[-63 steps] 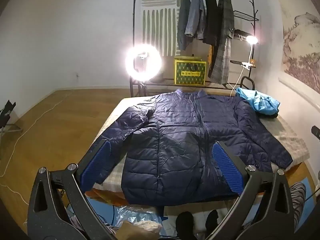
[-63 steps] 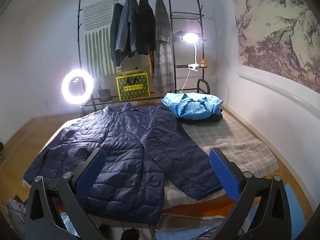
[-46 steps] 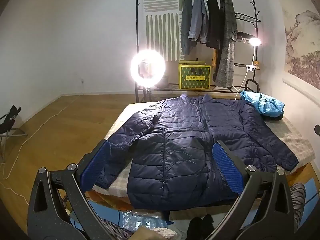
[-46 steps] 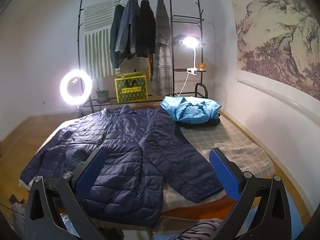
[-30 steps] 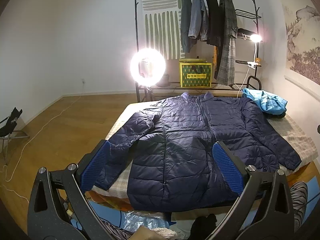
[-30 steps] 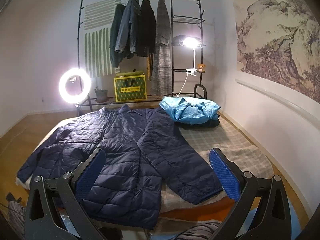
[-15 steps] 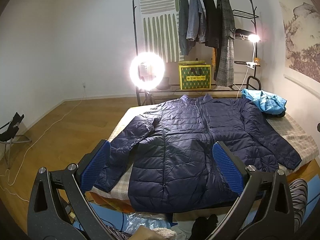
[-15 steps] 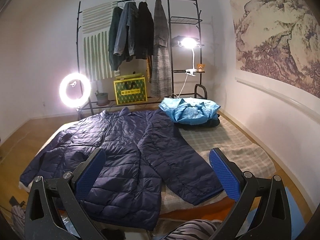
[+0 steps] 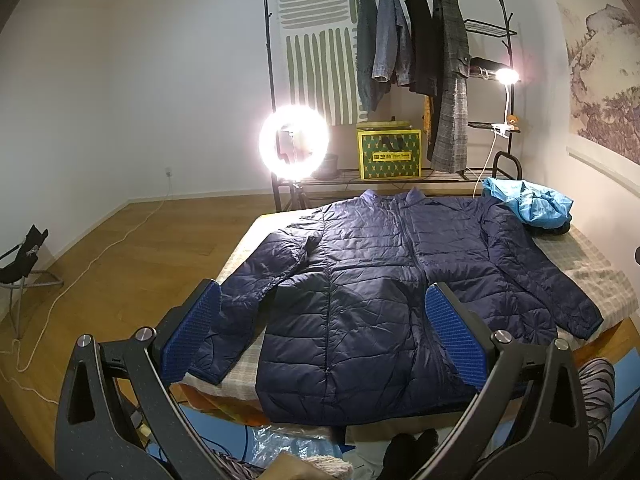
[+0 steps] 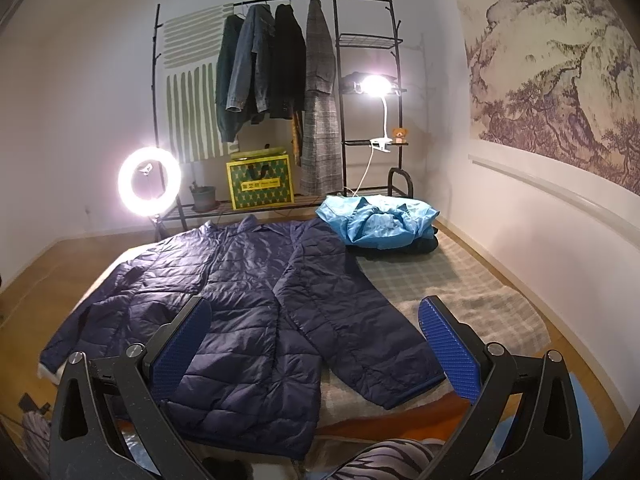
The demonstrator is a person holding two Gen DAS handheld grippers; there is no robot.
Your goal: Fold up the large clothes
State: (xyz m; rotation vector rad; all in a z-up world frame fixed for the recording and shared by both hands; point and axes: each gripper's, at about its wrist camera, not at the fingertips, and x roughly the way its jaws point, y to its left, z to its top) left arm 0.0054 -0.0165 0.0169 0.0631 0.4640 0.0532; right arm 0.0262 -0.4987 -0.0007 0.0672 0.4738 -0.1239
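A large navy quilted jacket (image 9: 372, 292) lies flat and face up on the bed (image 9: 592, 264), collar to the far end, both sleeves spread out to the sides. It also shows in the right wrist view (image 10: 248, 300). My left gripper (image 9: 322, 338) is open and empty, held above the jacket's hem at the near edge. My right gripper (image 10: 314, 346) is open and empty, held above the jacket's right sleeve (image 10: 352, 320) near its cuff.
A folded light blue garment (image 10: 376, 222) lies on dark clothes at the bed's far right corner. Behind the bed stand a clothes rack (image 10: 276, 76), a ring light (image 9: 294, 142), a yellow-green box (image 9: 389, 155) and a clip lamp (image 10: 374, 84). Plastic bags (image 9: 288, 446) lie on the floor.
Both grippers have stayed open and drifted only slightly; the views shifted a little up and back. The jacket has not moved.
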